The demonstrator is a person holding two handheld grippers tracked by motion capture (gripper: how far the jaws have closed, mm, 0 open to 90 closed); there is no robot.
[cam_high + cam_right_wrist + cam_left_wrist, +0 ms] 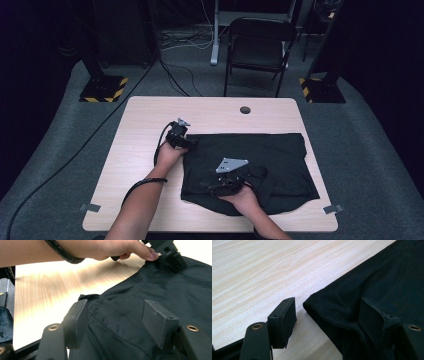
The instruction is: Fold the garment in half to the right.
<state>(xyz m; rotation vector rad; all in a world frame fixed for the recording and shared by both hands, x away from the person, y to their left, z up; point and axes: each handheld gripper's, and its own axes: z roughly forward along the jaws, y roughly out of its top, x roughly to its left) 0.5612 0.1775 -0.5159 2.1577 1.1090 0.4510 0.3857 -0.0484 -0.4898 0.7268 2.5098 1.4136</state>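
Black garment (270,160): dark cloth lying flat on the right half of the light wood table (145,130), folded to a rough rectangle with a straight far edge and a rounded near hem.
High view, left gripper (186,142): held at the garment's far-left corner, grey three-cornered plate uppermost, cable looping back along the forearm.
High view, right gripper (220,187): low over the garment's near-left part, where a folded layer forms a ridge; the person's hand covers its rear.
Left gripper view, garment (372,285): matte black, a stitched, rolled edge running to a blunt corner on bare wood (262,270).
Left gripper view, jaws: parted; the left pad stands over the table, the right pad over the cloth, the corner lying between them unpinched.
Right gripper view, garment (150,290): a seam and a small upturned corner near the left pad; faint creases cross the fabric.
Right gripper view, jaws: apart, a raised fold between them, neither pad pressing on it.
Right gripper view, far side: the other hand (105,248) and its gripper rest on the garment's edge.
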